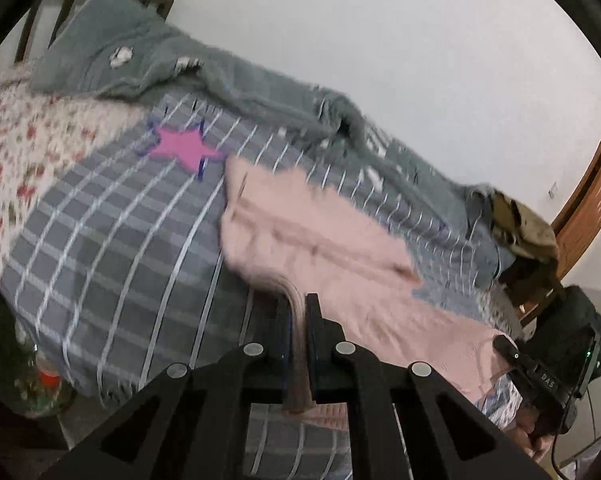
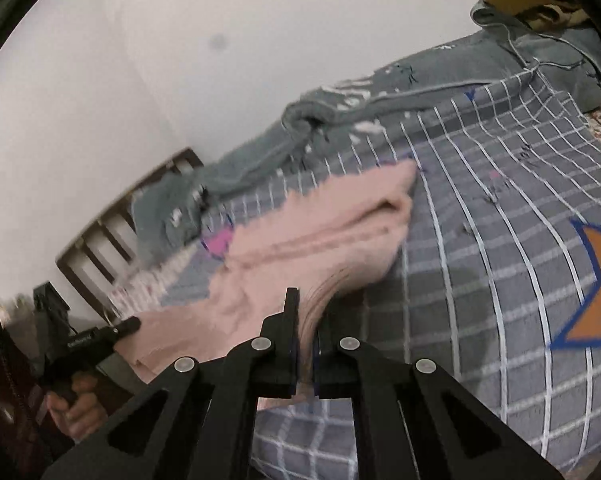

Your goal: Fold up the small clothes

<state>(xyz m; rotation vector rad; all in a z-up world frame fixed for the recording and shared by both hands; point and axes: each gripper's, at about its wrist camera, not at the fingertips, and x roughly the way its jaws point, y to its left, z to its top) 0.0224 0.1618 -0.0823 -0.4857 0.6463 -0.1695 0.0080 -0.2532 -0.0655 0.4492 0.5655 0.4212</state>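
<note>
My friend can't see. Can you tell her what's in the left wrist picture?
The left gripper is shut on the edge of a pink garment lying on a grey checked blanket with a pink star. The right gripper holds the garment's other corner, and a green-grey blanket lies along the wall.

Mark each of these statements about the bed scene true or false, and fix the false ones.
1. Both claws are shut on the fuzzy pink garment. True: the left claw and the right claw each pinch an edge of it.
2. The pink garment lies on a grey checked bedsheet. True.
3. The star printed beside the garment in the left wrist view is green. False: the star is pink with a blue outline.
4. A grey fleece blanket lies along the wall side of the bed. True.
5. The left claw is empty. False: pink fabric runs between its jaws.
</note>
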